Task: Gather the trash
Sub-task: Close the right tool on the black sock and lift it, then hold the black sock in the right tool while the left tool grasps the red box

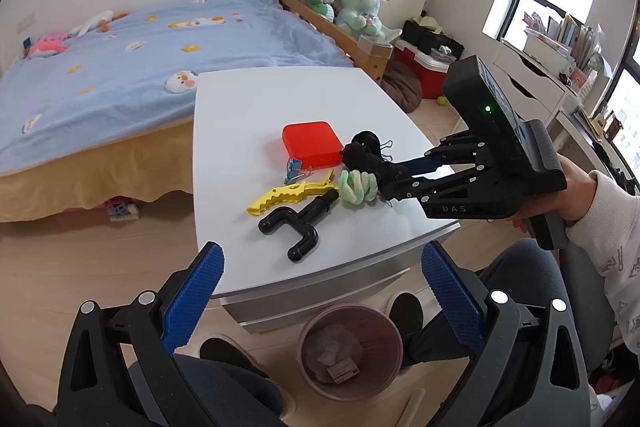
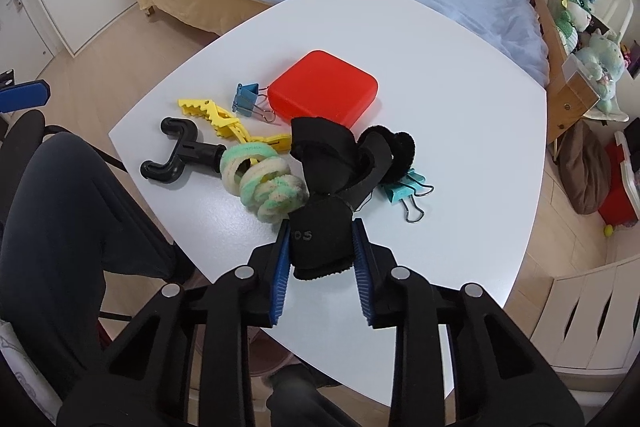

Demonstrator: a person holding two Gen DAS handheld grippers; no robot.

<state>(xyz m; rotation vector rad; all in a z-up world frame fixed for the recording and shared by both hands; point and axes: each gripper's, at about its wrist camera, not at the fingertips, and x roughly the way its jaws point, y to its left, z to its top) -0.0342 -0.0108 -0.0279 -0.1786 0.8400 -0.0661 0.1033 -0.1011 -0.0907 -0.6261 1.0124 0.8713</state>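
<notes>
A black fabric strap [image 2: 320,163] with pale lettering rises from a pile of small items on the white table [image 2: 440,107]. My right gripper [image 2: 321,229] is shut on its near end, with a blue pad pressed against each side. In the left wrist view the right gripper [image 1: 382,171] reaches in from the right over the same pile. My left gripper [image 1: 324,295] hangs open with nothing between its fingers, off the table's near edge. Below it on the floor stands a pink bin [image 1: 394,341] holding crumpled paper and a bit of card.
Around the strap lie a red box [image 2: 324,89], a yellow toothed clip [image 2: 216,119], a black forked pipe piece [image 2: 176,155], a green-and-white scrunchie [image 2: 264,193], a blue binder clip [image 2: 246,99], a teal binder clip [image 2: 404,193] and a black fuzzy band [image 2: 402,145]. A person's knees flank the bin; a bed [image 1: 120,59] stands behind.
</notes>
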